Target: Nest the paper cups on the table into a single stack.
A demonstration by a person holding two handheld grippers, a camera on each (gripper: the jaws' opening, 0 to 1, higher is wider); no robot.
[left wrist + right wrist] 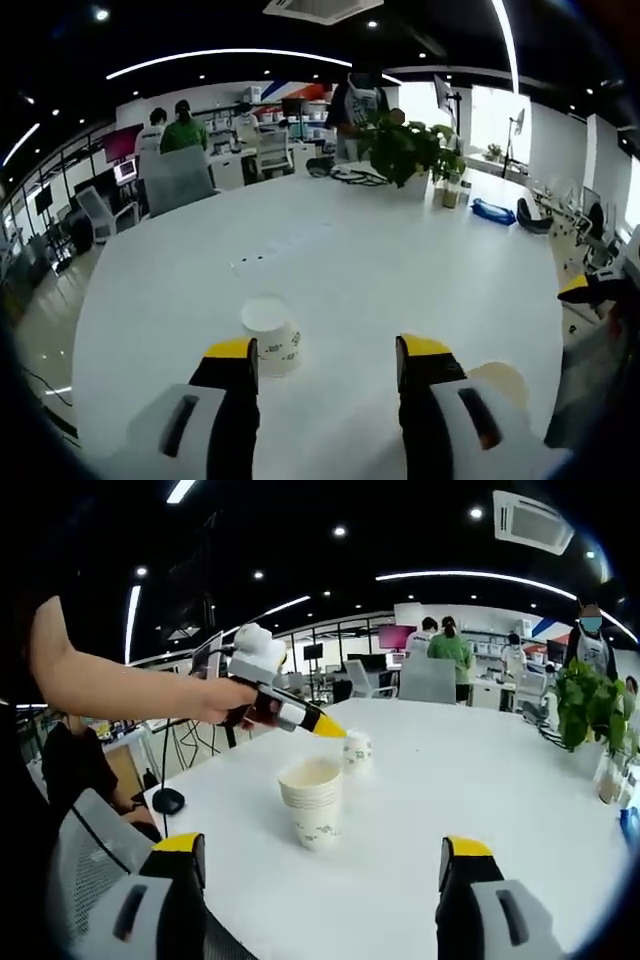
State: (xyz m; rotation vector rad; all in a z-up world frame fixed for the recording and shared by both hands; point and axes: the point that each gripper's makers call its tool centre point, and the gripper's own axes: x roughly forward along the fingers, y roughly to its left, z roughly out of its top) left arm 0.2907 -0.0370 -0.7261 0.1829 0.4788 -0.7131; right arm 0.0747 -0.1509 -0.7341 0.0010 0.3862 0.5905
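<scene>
A single white paper cup (272, 335) with a small printed pattern stands on the white table (330, 250), just ahead of my left gripper's (328, 350) left jaw and touching neither jaw. That gripper is open with nothing between its jaws. A stack of paper cups (497, 379) peeks out behind its right jaw. In the right gripper view the stack (315, 800) stands upright ahead of my open right gripper (324, 846). The single cup (357, 751) sits beyond it, with the left gripper (333, 729) right beside it, held by a hand (215, 698).
A potted plant (410, 145) and small bottles (450, 190) stand at the table's far side, with a blue item (492, 210) nearby. A grey chair (175, 175) is at the far left edge. People stand in the office behind. A black mouse (167, 800) lies near the table edge.
</scene>
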